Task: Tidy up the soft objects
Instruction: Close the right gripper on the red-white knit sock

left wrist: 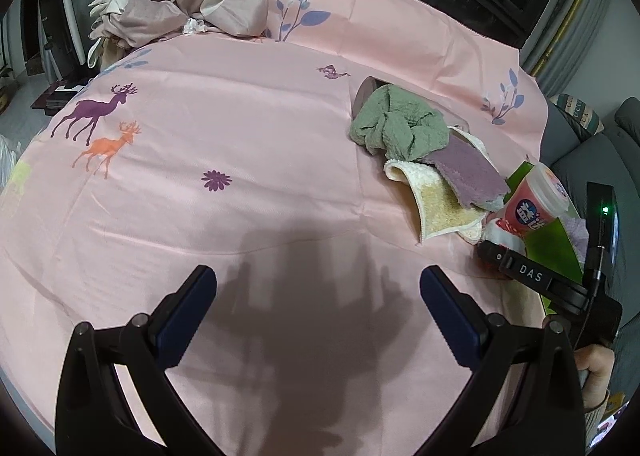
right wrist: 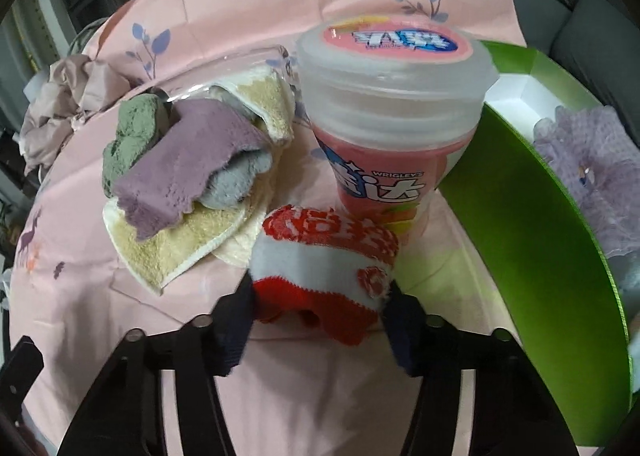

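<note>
My right gripper (right wrist: 320, 296) is shut on a red, white and blue knitted sock (right wrist: 320, 256), held just above the pink cloth beside a green box (right wrist: 520, 216). A lilac soft item (right wrist: 588, 176) lies inside the box. A pile of towels lies to the left: green (right wrist: 128, 144), purple (right wrist: 184, 168), grey-blue (right wrist: 232, 184) and yellow (right wrist: 176, 248). In the left wrist view the same pile shows, with the green towel (left wrist: 396, 124), purple towel (left wrist: 468, 172) and yellow towel (left wrist: 444, 216). My left gripper (left wrist: 318, 296) is open and empty over bare pink cloth.
A pink Wrigley's gum canister (right wrist: 392, 108) stands right behind the sock, also in the left wrist view (left wrist: 536, 200). Crumpled beige fabric (left wrist: 192, 4) lies at the far left of the round table with the pink deer-print cloth (left wrist: 200, 136). A grey sofa (left wrist: 600, 160) stands at right.
</note>
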A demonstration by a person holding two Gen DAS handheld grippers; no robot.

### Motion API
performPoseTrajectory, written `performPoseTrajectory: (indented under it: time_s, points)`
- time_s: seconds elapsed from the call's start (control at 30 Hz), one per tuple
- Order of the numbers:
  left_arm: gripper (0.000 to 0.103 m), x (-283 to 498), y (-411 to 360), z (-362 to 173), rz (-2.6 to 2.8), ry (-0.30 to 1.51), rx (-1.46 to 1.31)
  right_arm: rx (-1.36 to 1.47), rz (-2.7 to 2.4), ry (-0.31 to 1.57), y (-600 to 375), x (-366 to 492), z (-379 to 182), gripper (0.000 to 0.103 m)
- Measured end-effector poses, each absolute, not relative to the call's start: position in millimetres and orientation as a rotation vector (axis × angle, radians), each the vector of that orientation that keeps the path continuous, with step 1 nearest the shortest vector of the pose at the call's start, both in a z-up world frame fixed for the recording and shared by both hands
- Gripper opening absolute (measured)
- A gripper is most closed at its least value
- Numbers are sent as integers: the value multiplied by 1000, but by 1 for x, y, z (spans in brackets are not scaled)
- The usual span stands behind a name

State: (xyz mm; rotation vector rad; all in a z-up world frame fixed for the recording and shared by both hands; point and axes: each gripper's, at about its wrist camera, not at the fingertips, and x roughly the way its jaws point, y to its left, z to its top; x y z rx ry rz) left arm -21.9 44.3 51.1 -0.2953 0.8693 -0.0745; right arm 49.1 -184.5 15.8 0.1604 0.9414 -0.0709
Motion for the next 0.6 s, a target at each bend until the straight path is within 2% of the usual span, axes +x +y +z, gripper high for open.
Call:
performPoseTrajectory:
  time_s: [0.27,0.5,0.6]
  points:
    - [102,-20,48,51,-58,870,-300,134,203,990,-158,23,35,53]
    - [102,-20,48,52,-59,875,-301,40,382,1087,-120,12,20,53]
    - [102,-19,47,51,-61,881,-302,29,381,1123,-117,13,15,62]
